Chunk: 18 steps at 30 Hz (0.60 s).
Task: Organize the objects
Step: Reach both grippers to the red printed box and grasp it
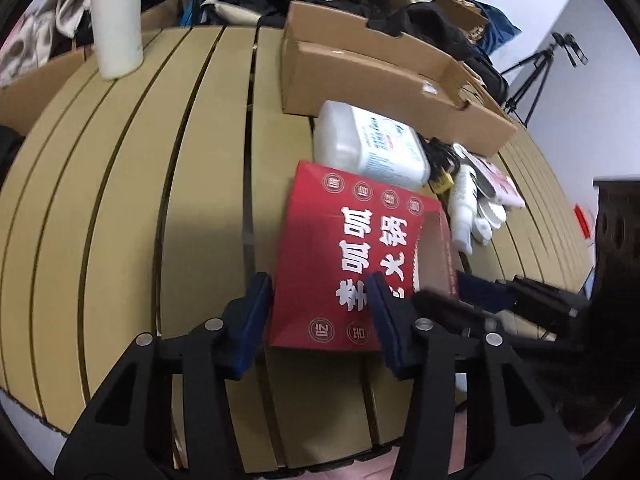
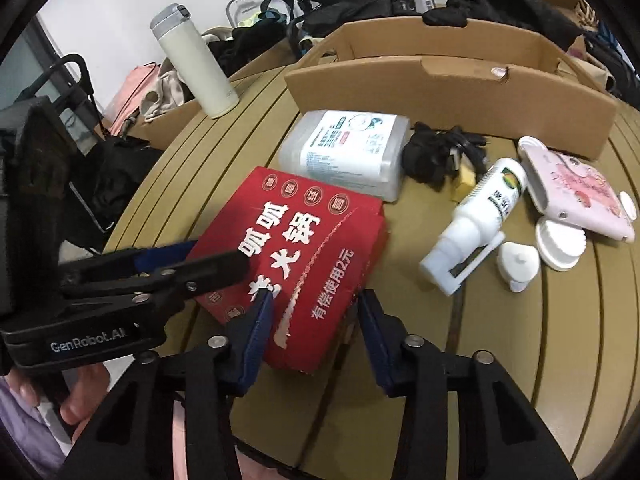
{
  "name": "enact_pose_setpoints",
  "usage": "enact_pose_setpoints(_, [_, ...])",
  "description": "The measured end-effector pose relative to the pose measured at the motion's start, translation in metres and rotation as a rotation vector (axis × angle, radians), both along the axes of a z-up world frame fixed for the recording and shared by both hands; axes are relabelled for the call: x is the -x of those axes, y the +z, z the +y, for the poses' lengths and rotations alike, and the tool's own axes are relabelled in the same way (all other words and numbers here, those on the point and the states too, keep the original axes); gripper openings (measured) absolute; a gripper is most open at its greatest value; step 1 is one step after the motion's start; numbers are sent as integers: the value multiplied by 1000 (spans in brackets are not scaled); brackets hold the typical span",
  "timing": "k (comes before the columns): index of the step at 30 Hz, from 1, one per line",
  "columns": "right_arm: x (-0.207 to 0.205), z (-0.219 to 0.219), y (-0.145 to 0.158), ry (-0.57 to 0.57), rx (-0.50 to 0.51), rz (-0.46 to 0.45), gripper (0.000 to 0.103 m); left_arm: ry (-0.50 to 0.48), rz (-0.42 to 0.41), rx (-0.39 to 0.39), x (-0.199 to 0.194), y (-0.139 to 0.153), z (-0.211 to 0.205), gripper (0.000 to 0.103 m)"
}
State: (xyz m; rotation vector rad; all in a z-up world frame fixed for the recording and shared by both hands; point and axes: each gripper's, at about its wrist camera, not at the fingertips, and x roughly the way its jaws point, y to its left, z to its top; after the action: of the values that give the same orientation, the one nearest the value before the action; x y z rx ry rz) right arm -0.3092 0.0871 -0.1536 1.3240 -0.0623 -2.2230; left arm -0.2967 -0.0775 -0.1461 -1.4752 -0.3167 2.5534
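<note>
Left wrist view: the left gripper (image 1: 320,316) straddles the near end of the red printed cardboard box (image 1: 352,248) lying on the slatted tan table (image 1: 120,200); whether its blue pads press the box cannot be told.

Right wrist view: the right gripper (image 2: 314,328) straddles the box's near corner (image 2: 304,256); contact likewise cannot be told.

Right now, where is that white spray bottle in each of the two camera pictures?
Left wrist view: the white spray bottle lies at right of centre, partly hidden beyond the red box.
Right wrist view: the bottle lies in full view right of centre, beside a pink case.
Shared landmark: the red box, with the bottle to its right in both.
</note>
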Motion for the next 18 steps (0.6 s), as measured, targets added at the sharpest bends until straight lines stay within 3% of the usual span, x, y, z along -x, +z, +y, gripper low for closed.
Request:
enact_pose_setpoints(4, [-14,15,9,-7,-32,20,26,-24,5,8,-28,11,22,42])
enact_pose_setpoints(11, [-66,53,49,-3,-54,116,25,-71,93,7,-83,52,60,41])
enact_pose_setpoints(15, [-74,66,73,-25,-63,165,25,-93,142,22,-91,75,75,41])
enact_pose_setpoints(18, [-67,75,90,-46,-42,175,25,-102,157,9,-75,89,75,41])
